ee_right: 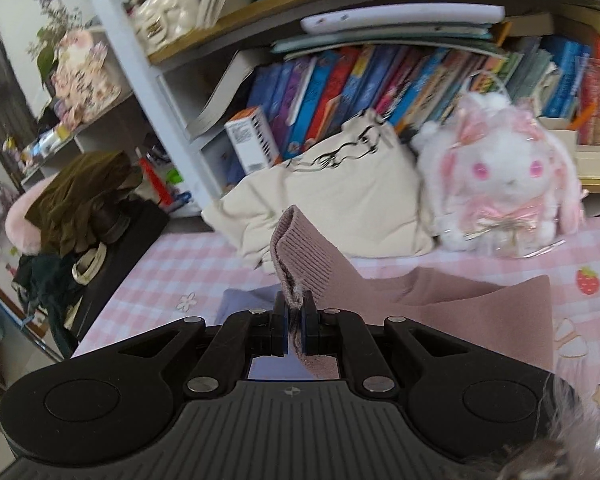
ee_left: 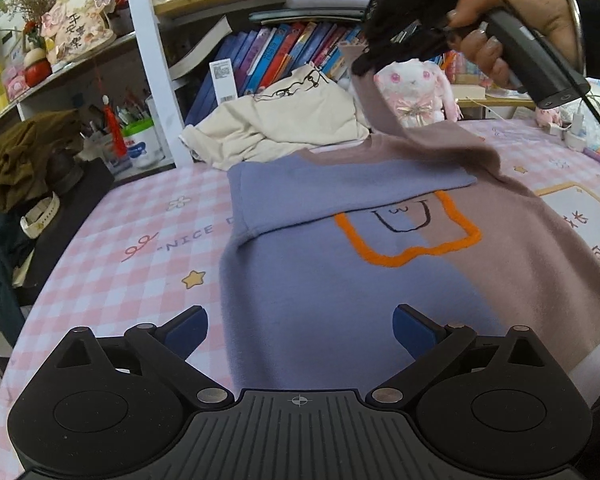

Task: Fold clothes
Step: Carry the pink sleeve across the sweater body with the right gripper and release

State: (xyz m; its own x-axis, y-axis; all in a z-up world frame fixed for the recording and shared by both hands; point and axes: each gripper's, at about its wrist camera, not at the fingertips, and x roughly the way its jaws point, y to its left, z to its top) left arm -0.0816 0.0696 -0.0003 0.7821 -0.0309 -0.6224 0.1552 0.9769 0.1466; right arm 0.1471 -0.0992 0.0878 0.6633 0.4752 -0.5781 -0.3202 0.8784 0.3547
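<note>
A sweater [ee_left: 340, 280], half blue and half mauve with an orange outline patch, lies flat on the pink checked bed cover [ee_left: 120, 240]. Its blue sleeve [ee_left: 340, 184] is folded across the chest. My left gripper [ee_left: 300, 328] is open and empty, just above the sweater's hem. My right gripper [ee_right: 295, 312] is shut on the ribbed cuff [ee_right: 300, 256] of the mauve sleeve [ee_right: 460, 304] and holds it lifted above the sweater. In the left wrist view the right gripper [ee_left: 364, 62] is high at the back with the mauve sleeve [ee_left: 420, 132] hanging from it.
A cream garment [ee_left: 284, 128] is heaped at the back of the bed by a bookshelf [ee_left: 284, 44]. A pink-and-white plush rabbit [ee_right: 500, 188] sits to its right. An olive cloth [ee_left: 16, 160] and dark clothes lie on a stand at the left edge.
</note>
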